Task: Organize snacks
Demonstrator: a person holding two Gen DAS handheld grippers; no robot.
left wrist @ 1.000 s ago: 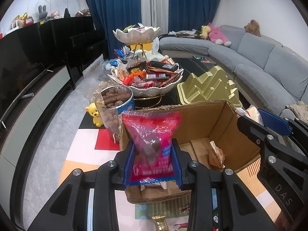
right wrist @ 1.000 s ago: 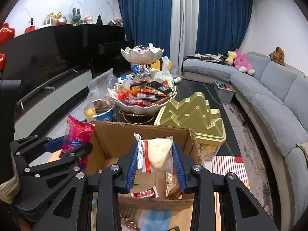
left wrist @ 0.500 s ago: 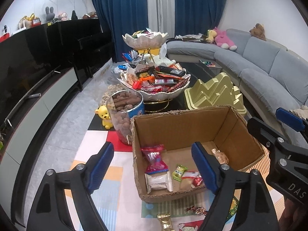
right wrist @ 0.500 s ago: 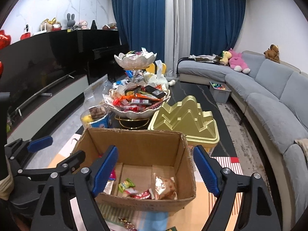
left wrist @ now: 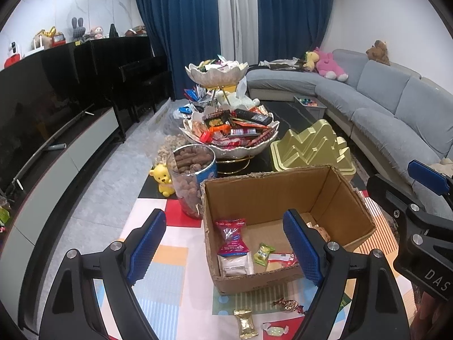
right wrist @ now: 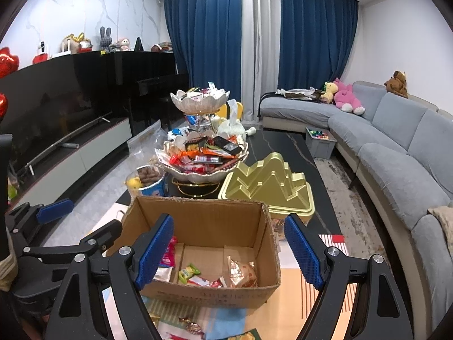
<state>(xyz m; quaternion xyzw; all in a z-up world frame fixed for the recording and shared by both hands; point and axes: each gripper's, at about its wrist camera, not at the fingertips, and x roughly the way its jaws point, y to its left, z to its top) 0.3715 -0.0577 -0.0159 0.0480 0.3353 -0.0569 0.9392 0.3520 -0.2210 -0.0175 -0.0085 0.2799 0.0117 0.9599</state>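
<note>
Brown cardboard box [left wrist: 325,198] holds several wrapped snacks; both grippers' jaws spread, gripping nothing.

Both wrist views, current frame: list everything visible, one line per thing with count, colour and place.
cardboard box: one, brown, open, on the patterned mat
wrapped snacks: several, mixed colours, inside the box
loose candies: three, on the mat before the box
two-tier snack bowl: one, white, behind the box
nut jar: one, clear, left of the box
gold container: one, behind the box, right
sofa: one, grey, right
left gripper: blue pads, open, empty
right gripper: blue pads, open, empty
</note>
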